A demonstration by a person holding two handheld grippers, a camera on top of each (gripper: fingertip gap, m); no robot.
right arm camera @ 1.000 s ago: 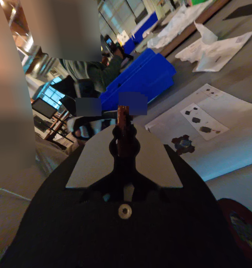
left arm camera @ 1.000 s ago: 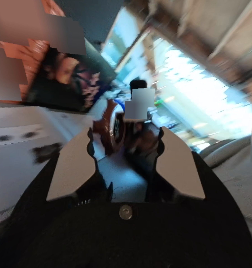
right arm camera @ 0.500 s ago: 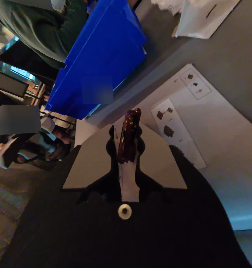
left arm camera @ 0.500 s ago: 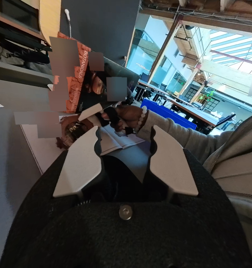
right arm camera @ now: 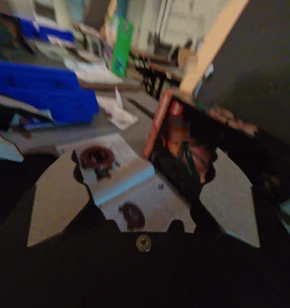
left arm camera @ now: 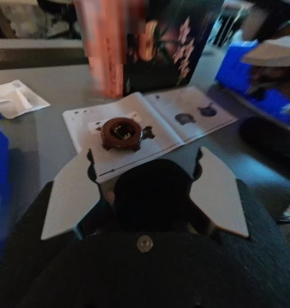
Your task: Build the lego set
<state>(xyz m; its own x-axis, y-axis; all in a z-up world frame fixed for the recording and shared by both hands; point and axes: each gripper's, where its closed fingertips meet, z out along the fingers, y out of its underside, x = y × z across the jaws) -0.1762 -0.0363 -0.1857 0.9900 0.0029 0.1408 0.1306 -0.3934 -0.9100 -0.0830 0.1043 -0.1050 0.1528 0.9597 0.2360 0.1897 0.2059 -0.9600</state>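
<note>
Plainly, both tools are spread wide and grip nothing. The left tool [left arm camera: 144,160] hovers over the near edge of an open booklet [left arm camera: 164,116] lying flat on the grey desk [left arm camera: 45,133]; a brown ring-shaped brick piece [left arm camera: 120,133] sits on the booklet's left page, just beyond the left tool's fingertips and apart from both pads. The right tool [right arm camera: 144,160] hangs over the same booklet [right arm camera: 124,180], with the ring [right arm camera: 96,157] just inside its left finger [right arm camera: 57,191] but seemingly lower and not pressed by it, and a smaller dark brown piece [right arm camera: 134,215] lying on the page near the tool's base. A tall printed box [left arm camera: 157,50] stands behind the booklet, and blue bins [right arm camera: 40,90] and a white bag [left arm camera: 15,98] lie farther off. Both views are smeared by motion, so fine contact cannot be read. Any pick-up here would likely go best by steadying the tool first, centring the ring between the pads, and closing across its outer wall instead of its small feet, so that the page beneath is not dragged.
</note>
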